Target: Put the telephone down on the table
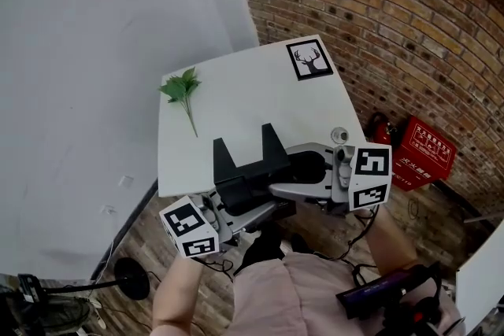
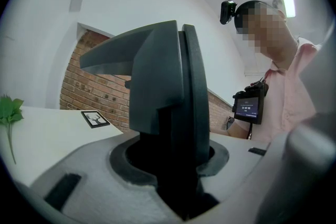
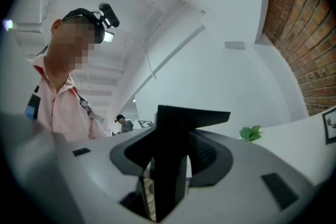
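The telephone (image 1: 250, 163) is a black piece with two raised ends, held in the air over the near edge of the white table (image 1: 236, 102). My left gripper (image 1: 239, 201) comes from the lower left and is shut on its near end. My right gripper (image 1: 280, 186) reaches in from the right and is shut on it too. In the left gripper view the dark telephone (image 2: 165, 97) stands upright between the jaws of the left gripper (image 2: 170, 170). In the right gripper view a black edge of the telephone (image 3: 176, 134) fills the gap of the right gripper (image 3: 165, 170).
A green leafy sprig (image 1: 183, 89) lies at the table's left side and a framed deer picture (image 1: 309, 59) at its far right corner. A small round object (image 1: 339, 134) sits by the right edge. A red box (image 1: 421, 153) stands on the floor by the brick wall.
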A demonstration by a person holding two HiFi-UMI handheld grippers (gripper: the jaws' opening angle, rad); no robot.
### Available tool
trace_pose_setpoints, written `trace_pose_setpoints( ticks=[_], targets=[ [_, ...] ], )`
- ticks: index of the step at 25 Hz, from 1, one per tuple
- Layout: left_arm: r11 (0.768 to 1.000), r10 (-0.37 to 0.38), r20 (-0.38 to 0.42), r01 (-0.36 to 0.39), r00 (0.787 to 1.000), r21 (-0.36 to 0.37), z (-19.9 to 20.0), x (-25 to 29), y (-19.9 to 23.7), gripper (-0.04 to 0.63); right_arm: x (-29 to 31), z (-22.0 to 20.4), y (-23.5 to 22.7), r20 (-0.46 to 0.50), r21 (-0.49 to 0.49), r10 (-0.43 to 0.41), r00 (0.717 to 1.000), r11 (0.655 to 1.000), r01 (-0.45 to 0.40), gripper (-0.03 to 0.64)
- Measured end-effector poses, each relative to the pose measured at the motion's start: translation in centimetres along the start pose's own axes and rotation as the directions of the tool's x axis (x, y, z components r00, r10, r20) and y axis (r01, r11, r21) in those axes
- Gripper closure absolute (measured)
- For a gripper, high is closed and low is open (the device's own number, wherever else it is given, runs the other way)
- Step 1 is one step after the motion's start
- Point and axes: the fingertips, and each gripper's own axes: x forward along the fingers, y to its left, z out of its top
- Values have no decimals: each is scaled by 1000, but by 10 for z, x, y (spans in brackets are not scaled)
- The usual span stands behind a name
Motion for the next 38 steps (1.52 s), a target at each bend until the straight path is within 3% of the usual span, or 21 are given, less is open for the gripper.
trace_pose_setpoints(
  ticks=[6,17,30,38],
  targets=[
    [999,-5,1,5,1000,-32,-1,-8,46,431,23,-5,-42,-13,29,-14,1000,999,14,436],
    [993,-75,-11,74,997,-93,16,-13,171,431,71,3,-164,-29,75,-108,994,991,110,434],
    [990,-144,-15,144,990,14,76,-18,257,430,109,59,-238,-3,-23,-178,984,984,177,431],
    [987,-145,-19,144,989,-69,65,8,302,430,100,48,-295,-49,56,-192,980,979,195,431]
  ],
)
